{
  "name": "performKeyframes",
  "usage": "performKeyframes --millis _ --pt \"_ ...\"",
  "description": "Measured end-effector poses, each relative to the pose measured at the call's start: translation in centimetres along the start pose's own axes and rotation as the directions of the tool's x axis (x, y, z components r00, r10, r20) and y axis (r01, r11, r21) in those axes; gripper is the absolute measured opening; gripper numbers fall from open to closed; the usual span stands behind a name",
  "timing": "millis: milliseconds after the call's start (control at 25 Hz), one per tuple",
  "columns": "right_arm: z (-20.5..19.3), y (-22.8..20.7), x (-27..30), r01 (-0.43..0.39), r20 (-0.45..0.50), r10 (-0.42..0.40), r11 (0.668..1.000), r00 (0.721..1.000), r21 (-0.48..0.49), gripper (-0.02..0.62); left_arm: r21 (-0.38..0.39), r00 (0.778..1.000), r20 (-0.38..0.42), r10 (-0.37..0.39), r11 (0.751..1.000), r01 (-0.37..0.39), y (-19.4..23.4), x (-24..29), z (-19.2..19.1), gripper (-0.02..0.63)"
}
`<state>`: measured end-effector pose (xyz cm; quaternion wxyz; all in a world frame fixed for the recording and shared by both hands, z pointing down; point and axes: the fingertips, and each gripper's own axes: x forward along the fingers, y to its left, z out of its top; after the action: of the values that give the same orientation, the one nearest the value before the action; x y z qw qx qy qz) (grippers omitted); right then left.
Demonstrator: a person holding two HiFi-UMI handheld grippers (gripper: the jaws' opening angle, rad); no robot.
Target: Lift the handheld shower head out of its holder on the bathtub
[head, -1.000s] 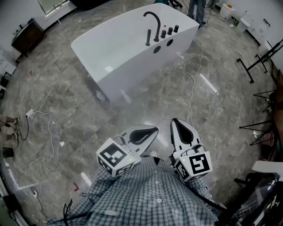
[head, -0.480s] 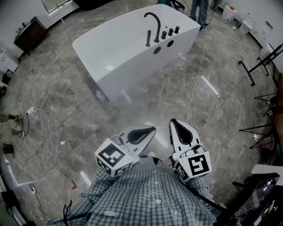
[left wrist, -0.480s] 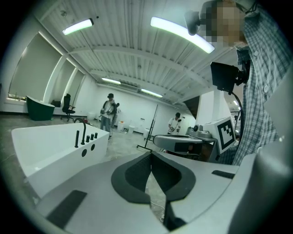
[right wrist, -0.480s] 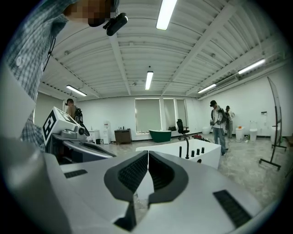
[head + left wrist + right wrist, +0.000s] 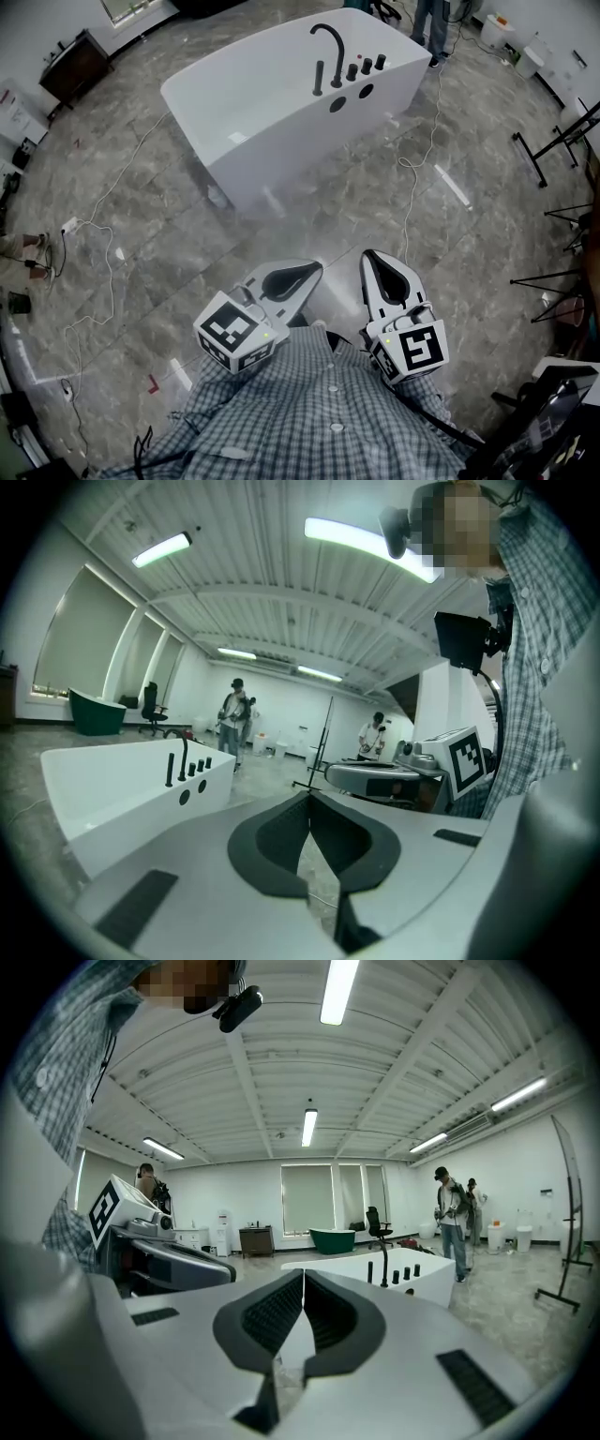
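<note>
The white bathtub (image 5: 272,112) stands on the marble floor well ahead of me. On its rim are a black curved spout (image 5: 330,42), a row of black knobs (image 5: 366,66) and the slim black handheld shower head (image 5: 320,78), upright in its holder. My left gripper (image 5: 314,269) and right gripper (image 5: 368,255) are close to my body, far short of the tub, both shut and empty. The left gripper view shows the shower head (image 5: 170,769) at the left, beyond the shut left gripper (image 5: 309,799). The right gripper view shows the shower head (image 5: 369,1271) just right of the shut right gripper (image 5: 302,1274).
Cables (image 5: 412,159) trail over the floor on both sides of the tub. Black stands (image 5: 553,141) line the right side. A dark cabinet (image 5: 75,61) is at the far left. People (image 5: 441,23) stand behind the tub, and a green tub (image 5: 333,1239) sits far off.
The tub has shifted slightly right in the head view. The left gripper's marker cube drifted a little left. Both grippers stay shut and empty.
</note>
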<state>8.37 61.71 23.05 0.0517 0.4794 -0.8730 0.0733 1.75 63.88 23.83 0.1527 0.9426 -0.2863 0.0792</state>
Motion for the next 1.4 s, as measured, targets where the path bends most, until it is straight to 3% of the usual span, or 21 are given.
performKeyframes --millis 200,400,680,1160,1400 --pt "-0.5 -1.2 -0.5 0.014 -0.013 -0.015 1.000 1.000 -0.013 0.017 -0.005 1.000 -0.008 -0.010 1.000 0.010 -0.5 0.8 -0.4 0.009" --pt "-0.4 -2.4 1.5 0.025 -0.001 -0.025 1.000 1.000 -0.008 0.017 -0.027 1.000 -0.012 -0.016 1.000 0.016 1.8 2.5 -0.7 0.009" --pt "0.5 -5.4 8.2 0.038 -0.009 -0.038 0.999 0.999 0.024 0.017 -0.022 1.000 -0.012 -0.027 0.999 0.026 8.0 5.4 1.7 0.009" --pt "4.3 -8.9 20.6 0.095 0.013 -0.095 0.995 0.995 -0.023 0.017 -0.027 0.999 -0.006 -0.053 0.998 0.053 20.6 8.6 5.8 0.009" --pt "5.2 -10.3 24.1 0.139 0.002 -0.139 0.990 0.990 -0.038 0.017 -0.020 0.995 -0.023 -0.092 0.996 0.092 24.3 9.5 6.7 0.009"
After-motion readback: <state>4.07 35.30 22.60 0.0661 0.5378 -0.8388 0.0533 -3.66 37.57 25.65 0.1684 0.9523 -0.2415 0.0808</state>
